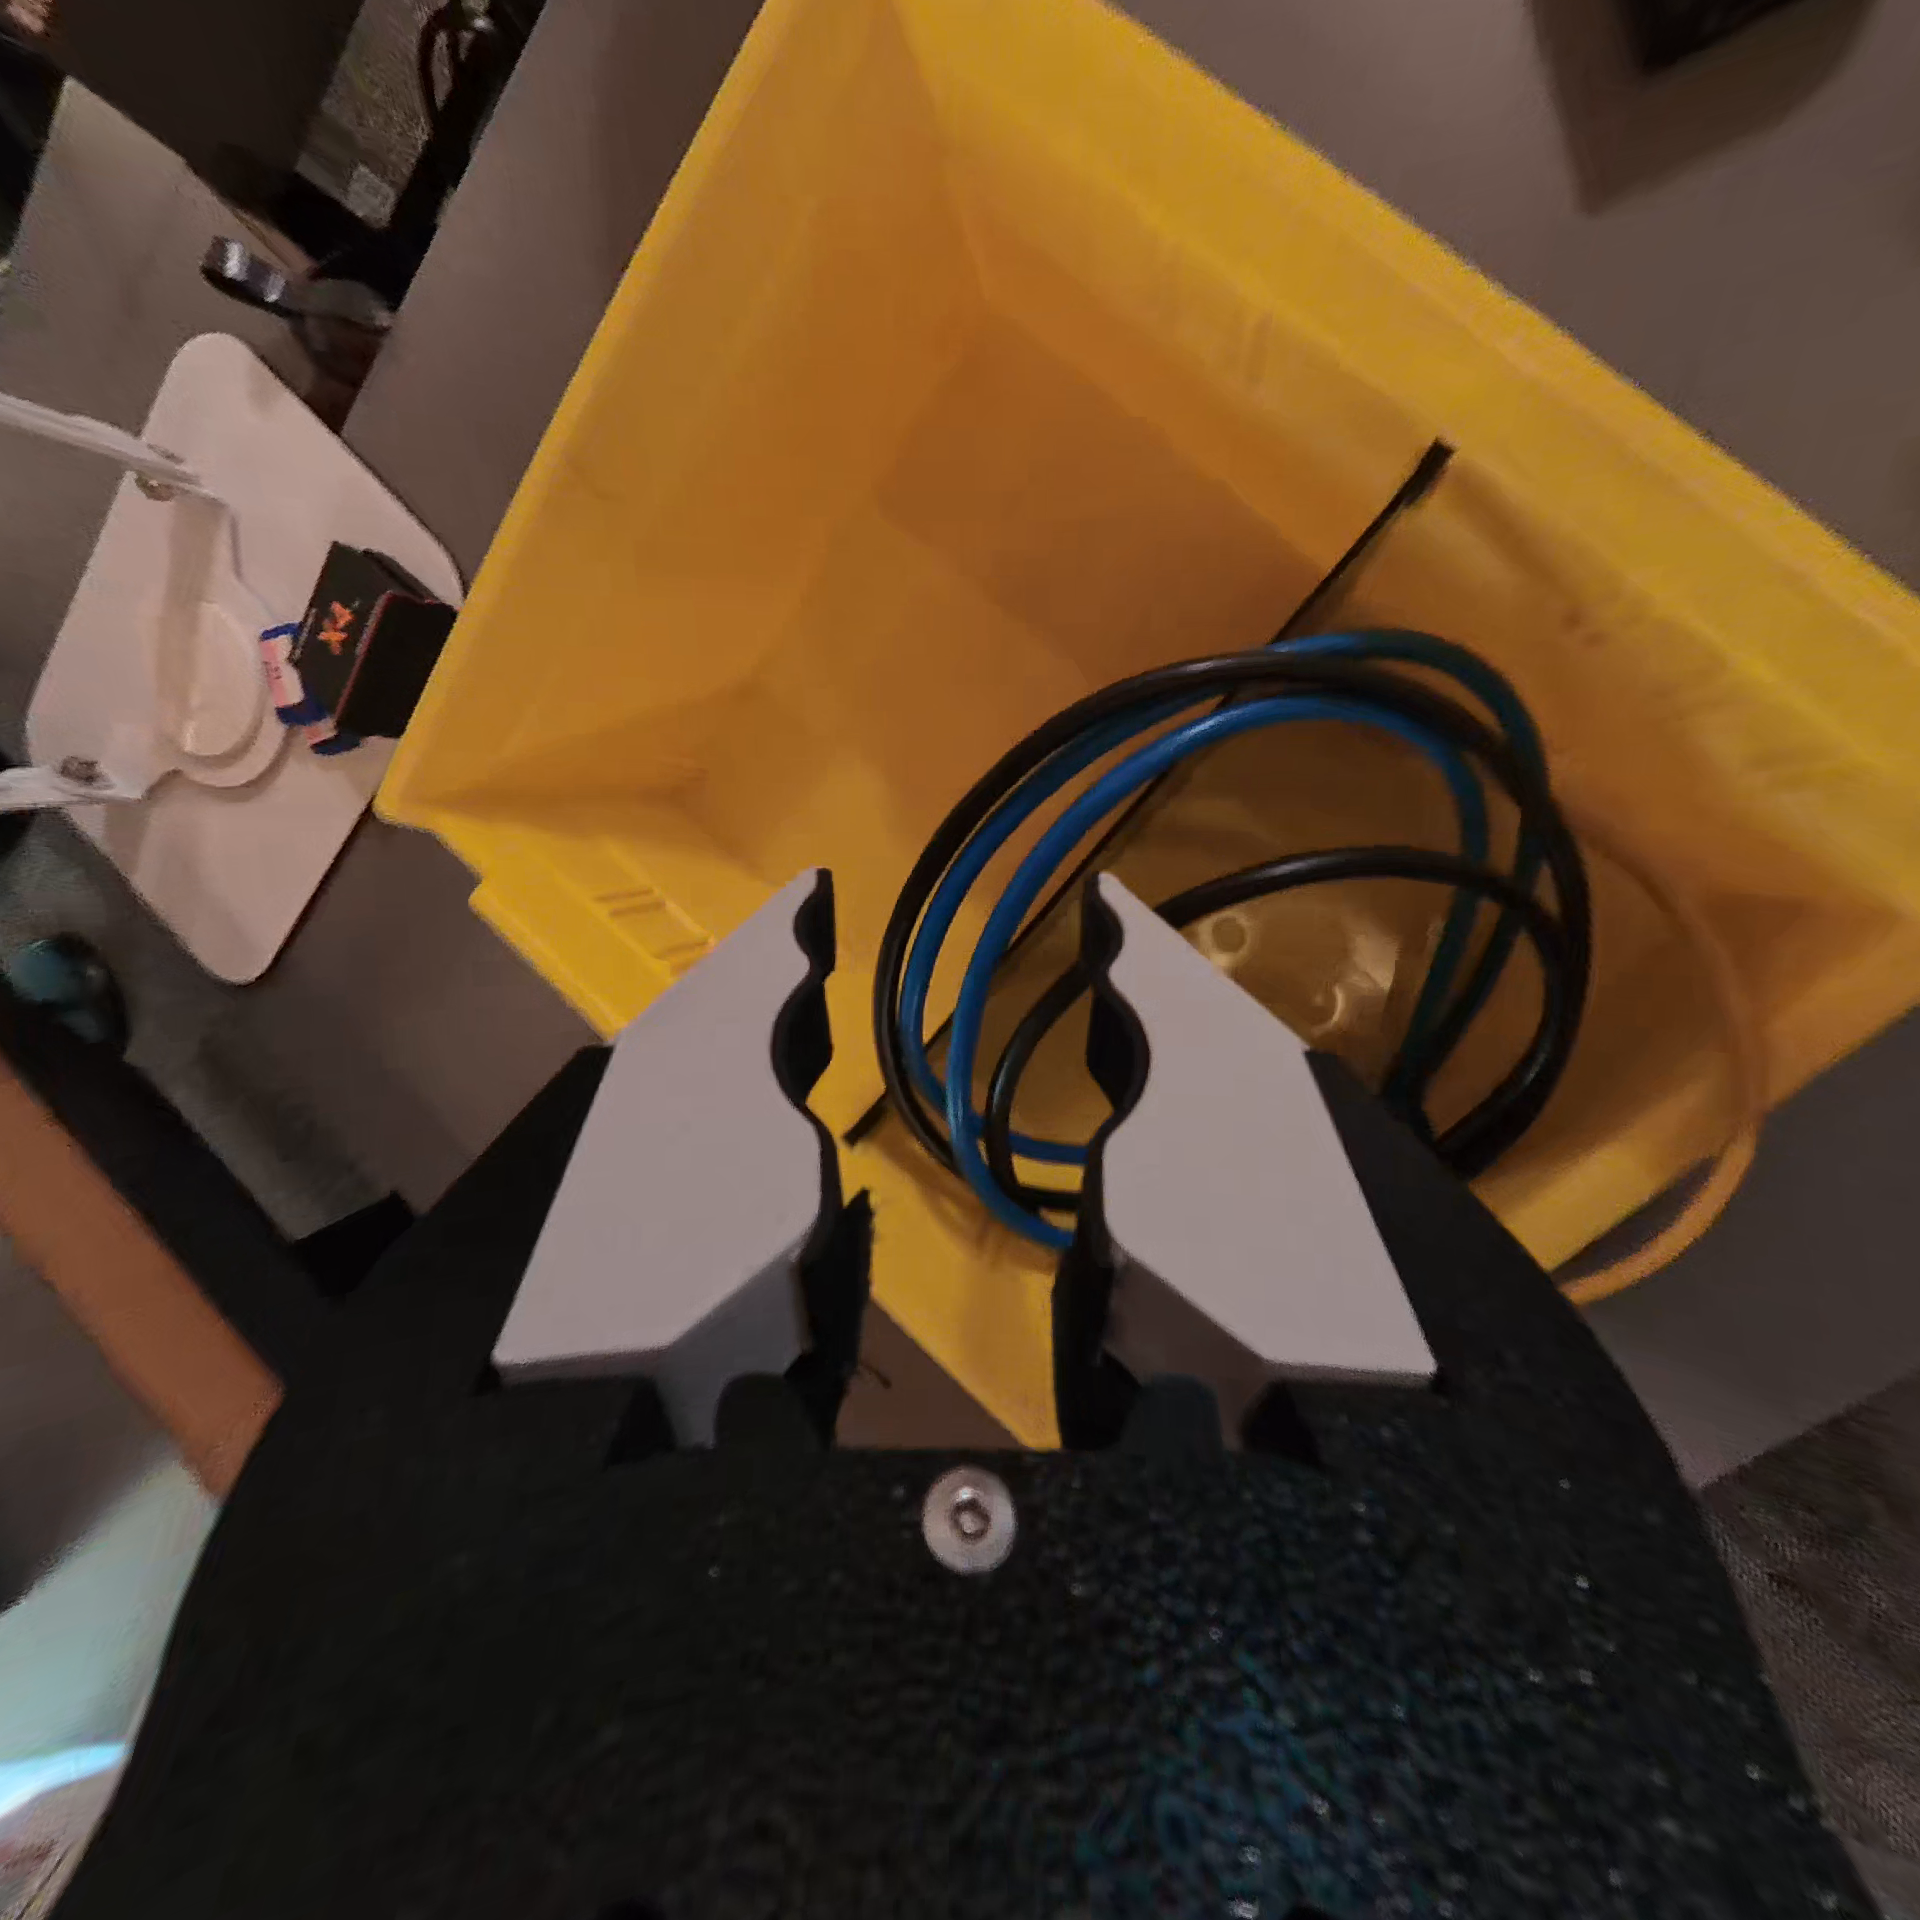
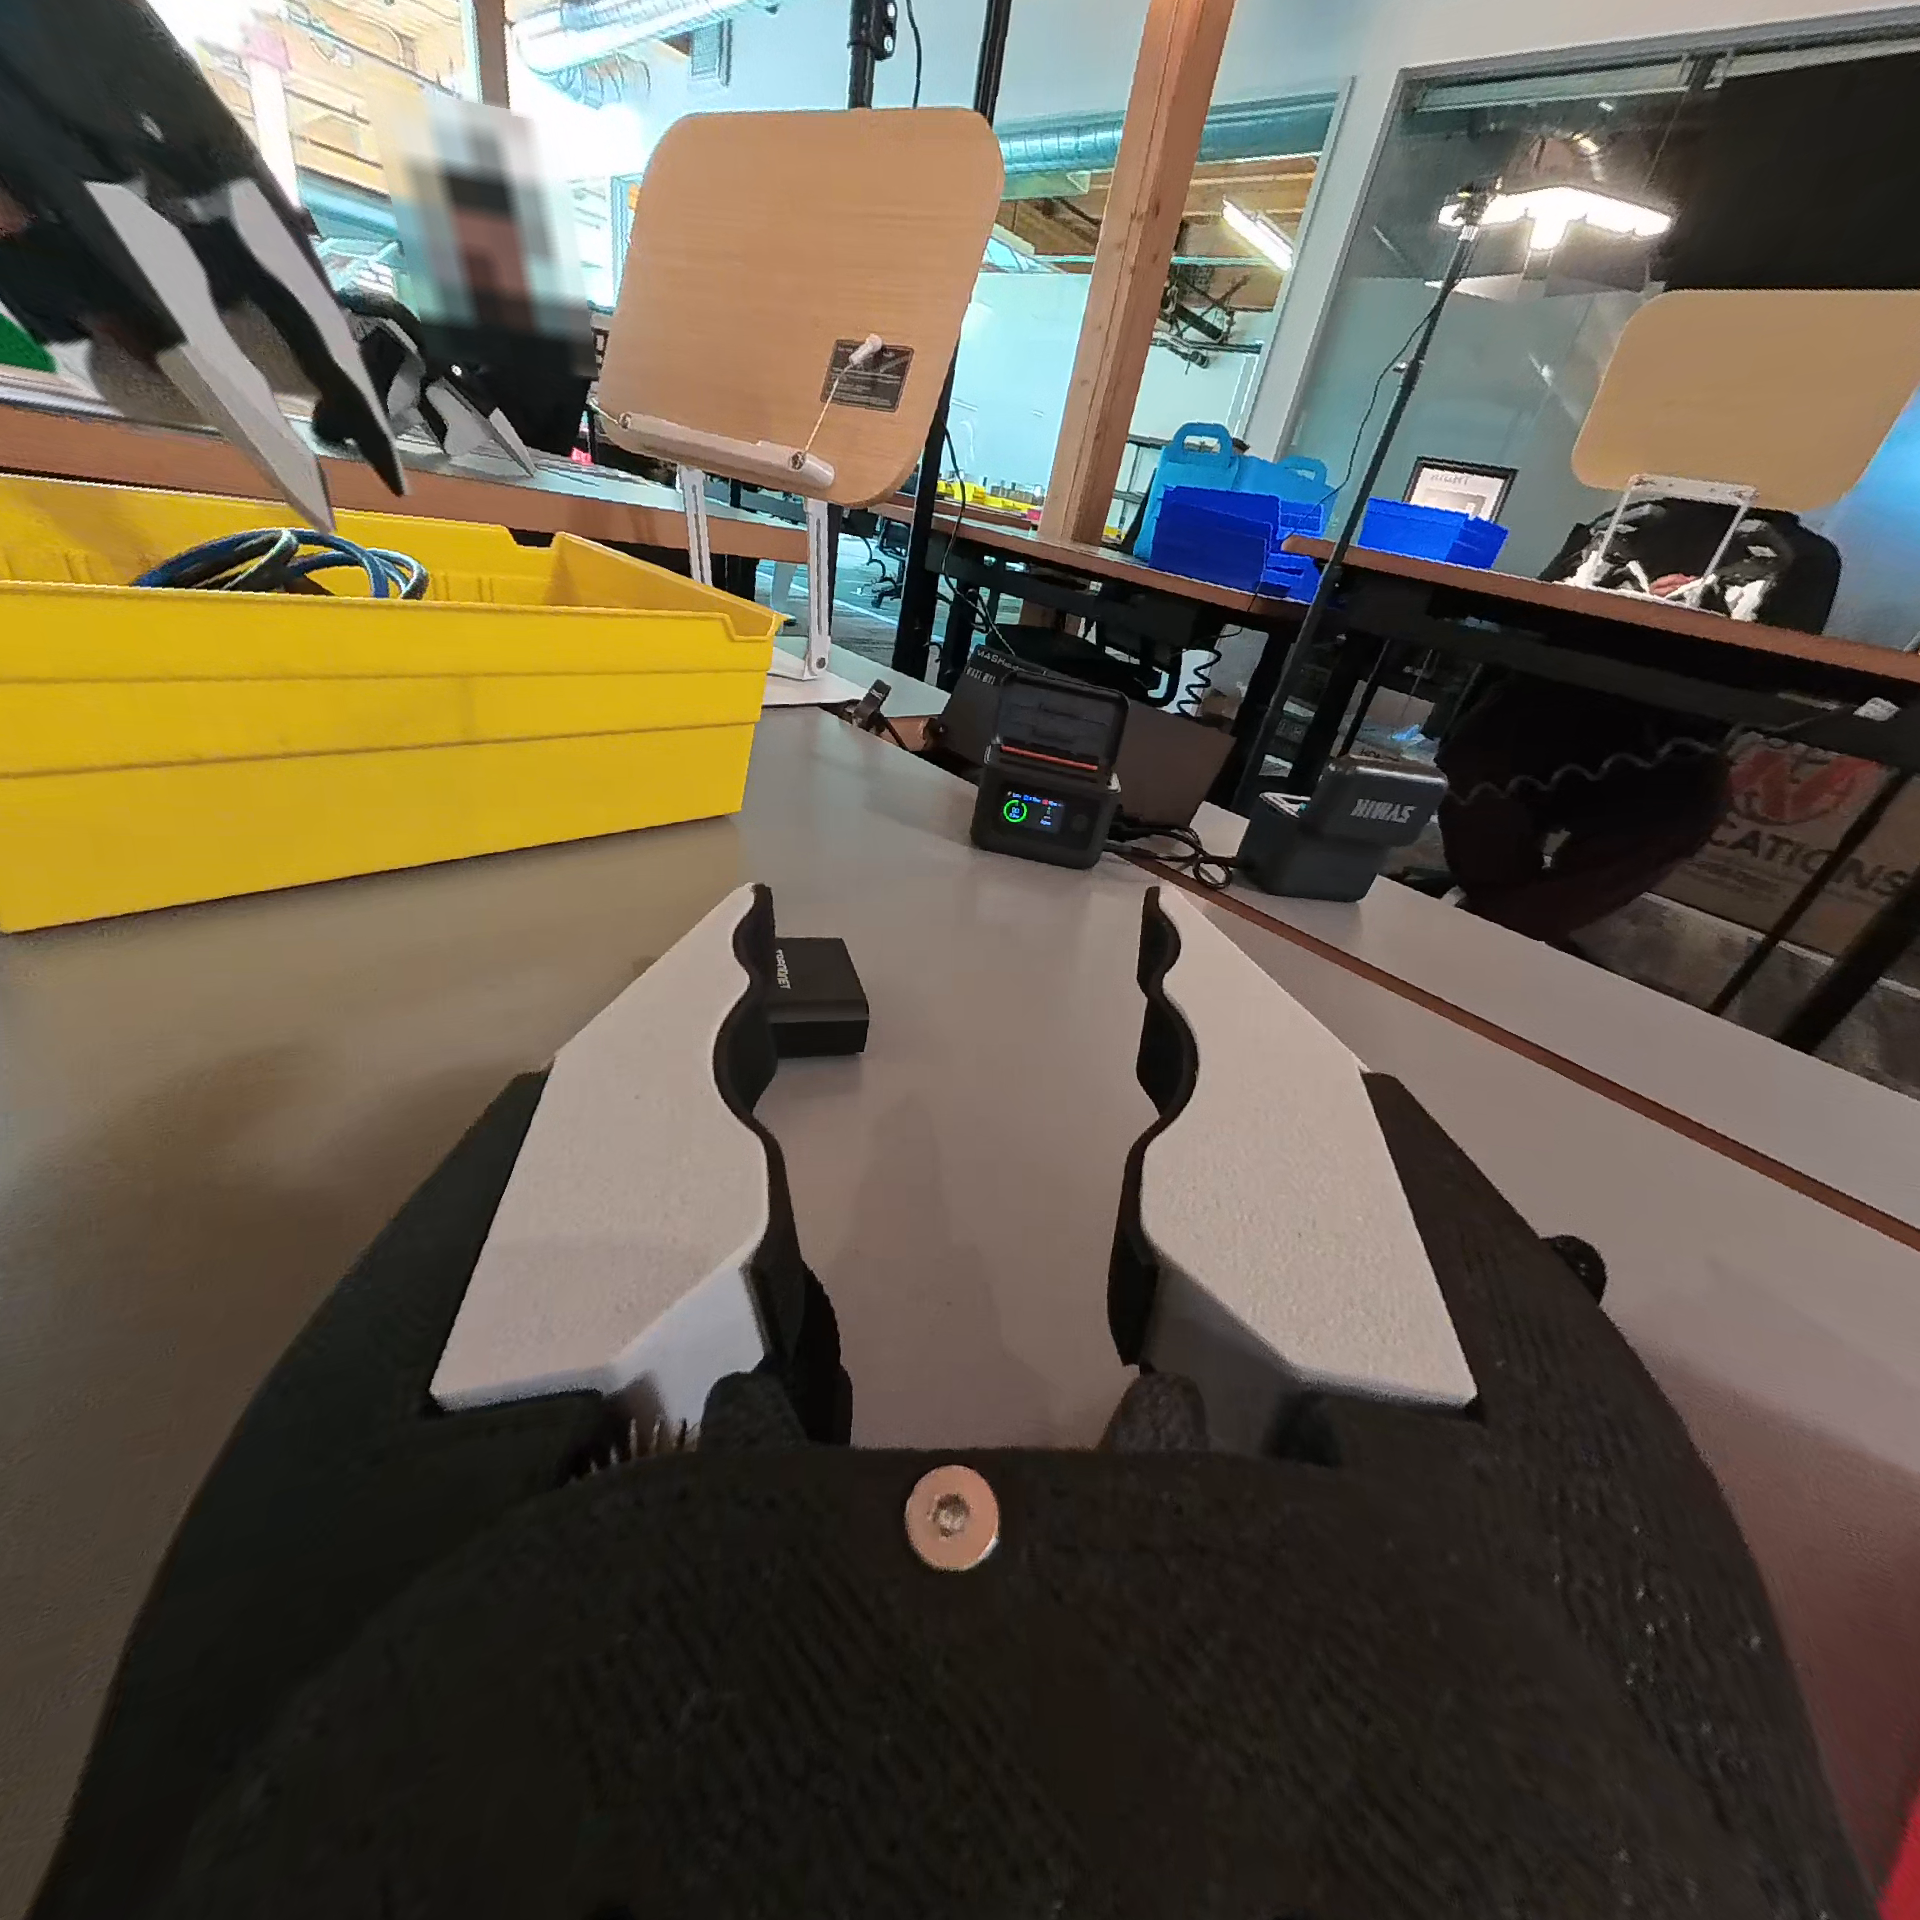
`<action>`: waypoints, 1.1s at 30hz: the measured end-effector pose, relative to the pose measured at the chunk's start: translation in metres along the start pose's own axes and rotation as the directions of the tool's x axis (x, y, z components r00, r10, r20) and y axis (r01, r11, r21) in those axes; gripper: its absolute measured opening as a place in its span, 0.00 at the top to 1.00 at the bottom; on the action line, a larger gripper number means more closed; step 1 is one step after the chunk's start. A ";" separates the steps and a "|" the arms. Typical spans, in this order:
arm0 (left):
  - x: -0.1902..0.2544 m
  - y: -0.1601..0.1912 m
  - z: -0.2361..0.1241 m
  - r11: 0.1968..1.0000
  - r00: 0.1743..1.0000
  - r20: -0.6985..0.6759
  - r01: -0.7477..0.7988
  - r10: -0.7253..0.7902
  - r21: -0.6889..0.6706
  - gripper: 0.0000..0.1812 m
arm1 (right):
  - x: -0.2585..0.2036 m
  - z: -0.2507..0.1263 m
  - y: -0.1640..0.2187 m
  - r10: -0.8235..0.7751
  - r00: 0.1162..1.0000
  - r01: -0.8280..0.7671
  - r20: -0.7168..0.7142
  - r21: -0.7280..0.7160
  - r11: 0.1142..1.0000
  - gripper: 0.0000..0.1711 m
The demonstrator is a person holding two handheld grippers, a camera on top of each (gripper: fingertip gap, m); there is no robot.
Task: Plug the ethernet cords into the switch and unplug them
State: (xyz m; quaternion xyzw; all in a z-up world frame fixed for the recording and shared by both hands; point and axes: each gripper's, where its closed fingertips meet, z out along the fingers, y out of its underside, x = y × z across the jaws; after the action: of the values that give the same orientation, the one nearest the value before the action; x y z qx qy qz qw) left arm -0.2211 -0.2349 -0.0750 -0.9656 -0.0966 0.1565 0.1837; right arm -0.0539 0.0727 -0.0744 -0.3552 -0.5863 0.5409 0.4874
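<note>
Indoors — grey table (image 2: 312, 1091), workshop room.

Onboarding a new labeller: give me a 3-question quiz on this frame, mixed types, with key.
1. True or false: the left gripper is shut on a cord.
2. Multiple choice: where do the coiled ethernet cords lie? A) on the bare table B) in the yellow bin C) plugged into the switch
3. Fill in: the small black box on the grey table sits just ahead of the right gripper, next to its ____ finger.

Key: 1 false, its jaws are open above the bin, holding nothing. 2 B, on one side of a black divider. 3 left.
</note>
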 end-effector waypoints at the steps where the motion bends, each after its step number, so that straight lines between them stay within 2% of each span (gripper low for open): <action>1: 0.001 -0.004 0.004 1.000 1.000 -0.021 -0.004 0.004 0.017 0.76 | -0.001 0.000 0.000 -0.002 1.000 0.002 0.001 -0.002 1.000 0.60; 8: 0.026 -0.025 0.017 0.999 0.933 -0.358 -0.014 0.031 0.050 0.79 | -0.001 0.000 0.000 -0.001 1.000 0.001 0.003 -0.003 1.000 0.60; 10: 0.025 -0.028 0.019 0.999 0.909 -0.417 0.006 0.015 0.049 0.84 | -0.002 0.000 0.000 -0.002 1.000 0.002 0.004 -0.003 1.000 0.60; 13: 0.026 -0.021 0.024 0.998 0.867 -0.495 0.049 -0.055 -0.025 0.84 | -0.002 0.000 0.000 -0.004 1.000 0.004 0.006 -0.003 1.000 0.60; 16: 0.030 -0.016 0.025 0.994 0.835 -0.540 0.071 -0.102 -0.078 0.92 | -0.002 0.000 0.000 -0.003 1.000 0.003 0.005 -0.002 1.000 0.60; 22: 0.027 -0.022 -0.014 0.996 0.873 -0.481 0.084 -0.082 -0.018 0.98 | -0.002 -0.001 0.000 0.003 1.000 -0.003 0.003 -0.002 1.000 0.60; 27: 0.028 -0.019 -0.069 0.998 0.928 -0.368 0.055 -0.052 -0.002 0.98 | -0.002 0.000 0.001 0.008 1.000 -0.008 0.004 -0.003 1.000 0.60; 33: 0.017 -0.028 -0.128 0.996 0.982 -0.191 0.015 0.002 0.089 0.98 | -0.002 0.000 0.001 0.009 1.000 -0.009 0.007 -0.003 1.000 0.60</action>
State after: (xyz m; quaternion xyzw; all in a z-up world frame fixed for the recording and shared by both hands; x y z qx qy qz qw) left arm -0.1655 -0.2466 0.0442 -0.9666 -0.0746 0.0667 0.2361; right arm -0.0534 0.0710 -0.0757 -0.3568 -0.5870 0.5436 0.4824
